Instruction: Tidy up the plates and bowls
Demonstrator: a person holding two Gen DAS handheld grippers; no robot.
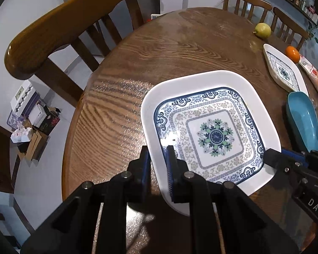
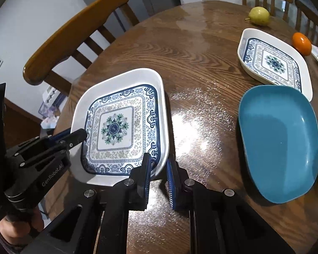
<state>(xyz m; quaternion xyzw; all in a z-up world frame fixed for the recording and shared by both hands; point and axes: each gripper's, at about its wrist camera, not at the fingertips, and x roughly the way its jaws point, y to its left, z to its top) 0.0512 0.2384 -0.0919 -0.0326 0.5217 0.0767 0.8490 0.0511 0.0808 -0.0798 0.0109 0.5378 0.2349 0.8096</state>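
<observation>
A white square plate [image 1: 214,137] [image 2: 116,127] with a blue floral pattern lies low over the near part of the wooden table [image 1: 180,48] [image 2: 201,63]. My left gripper [image 1: 158,158] [image 2: 76,133] is shut on its left rim. My right gripper [image 2: 159,169] [image 1: 273,155] is shut on the opposite rim, at the plate's near right corner. I cannot tell whether the plate rests on the wood. A second patterned plate [image 1: 283,72] [image 2: 273,63] lies at the far right. A plain blue plate [image 1: 303,118] [image 2: 279,141] sits just in front of it.
A green pear [image 1: 262,29] [image 2: 259,15] and an orange [image 1: 292,53] [image 2: 302,43] sit beyond the plates, with a printed packet [image 1: 313,76] beside them. A wooden chair [image 1: 63,25] [image 2: 74,31] stands at the table's left edge. A hand [image 2: 17,226] holds the left gripper.
</observation>
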